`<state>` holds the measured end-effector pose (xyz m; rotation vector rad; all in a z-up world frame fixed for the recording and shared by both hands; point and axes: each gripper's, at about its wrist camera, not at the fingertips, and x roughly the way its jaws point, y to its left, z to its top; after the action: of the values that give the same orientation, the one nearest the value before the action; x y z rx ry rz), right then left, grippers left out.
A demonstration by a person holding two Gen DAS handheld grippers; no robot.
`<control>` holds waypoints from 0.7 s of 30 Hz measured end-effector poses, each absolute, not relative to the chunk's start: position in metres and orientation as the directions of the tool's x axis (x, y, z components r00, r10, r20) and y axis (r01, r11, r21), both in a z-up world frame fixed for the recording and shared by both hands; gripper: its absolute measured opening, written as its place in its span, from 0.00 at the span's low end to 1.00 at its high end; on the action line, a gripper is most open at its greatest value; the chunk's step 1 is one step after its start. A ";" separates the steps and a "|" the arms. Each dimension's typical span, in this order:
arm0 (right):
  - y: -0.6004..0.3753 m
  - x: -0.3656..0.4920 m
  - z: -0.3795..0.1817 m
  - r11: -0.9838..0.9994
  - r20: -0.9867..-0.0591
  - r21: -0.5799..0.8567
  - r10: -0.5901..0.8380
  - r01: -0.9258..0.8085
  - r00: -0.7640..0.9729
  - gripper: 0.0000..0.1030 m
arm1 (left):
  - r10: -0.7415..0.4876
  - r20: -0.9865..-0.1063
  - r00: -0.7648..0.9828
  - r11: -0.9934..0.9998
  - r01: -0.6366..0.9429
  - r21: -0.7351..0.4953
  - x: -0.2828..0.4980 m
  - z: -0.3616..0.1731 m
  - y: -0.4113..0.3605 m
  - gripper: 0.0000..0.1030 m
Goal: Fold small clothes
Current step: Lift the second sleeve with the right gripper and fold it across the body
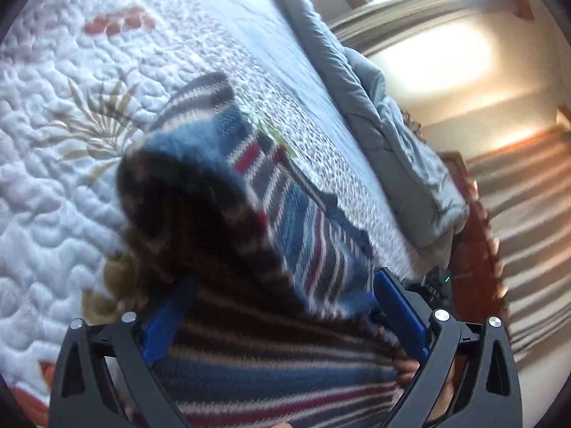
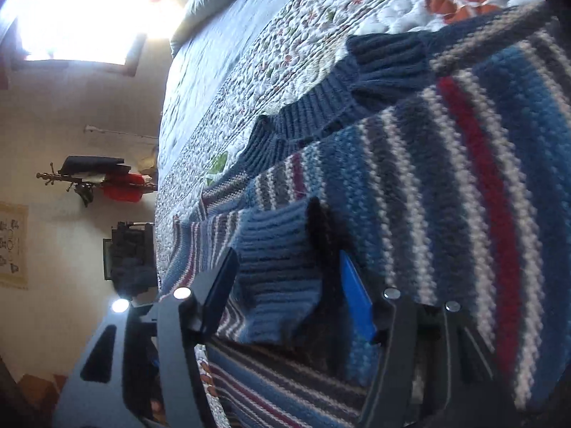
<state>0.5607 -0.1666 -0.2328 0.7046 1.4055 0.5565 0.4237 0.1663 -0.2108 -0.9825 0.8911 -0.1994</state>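
Note:
A small knitted sweater with blue, white, dark and red stripes (image 1: 285,214) lies on a white quilted bedspread (image 1: 53,125). In the left wrist view a lifted fold of it bulges between the blue fingers (image 1: 399,314) of my left gripper (image 1: 282,317), whose jaws stand wide with fabric between them. In the right wrist view the sweater (image 2: 446,178) fills the right side, its navy ribbed hem (image 2: 321,114) at the far edge. My right gripper (image 2: 289,285) has a ribbed blue cuff (image 2: 278,267) between its jaws, which stand apart around it.
A grey duvet (image 1: 374,107) lies bunched along the far edge of the bed. Past it are a striped rug (image 1: 528,214) and bright windows. In the right wrist view a coat rack with clothes (image 2: 107,182) and dark furniture (image 2: 132,260) stand by the wall.

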 end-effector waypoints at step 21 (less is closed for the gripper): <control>-0.187 0.581 -0.224 0.738 -0.714 0.675 0.655 -0.005 0.246 0.48 | -0.565 -0.419 0.711 0.393 -0.215 -0.894 0.413 -0.221 0.211 0.96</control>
<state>0.5807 -0.1871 -0.2240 0.6248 1.2560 0.4927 0.4131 0.2113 -0.2205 -1.1757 0.7905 -0.2541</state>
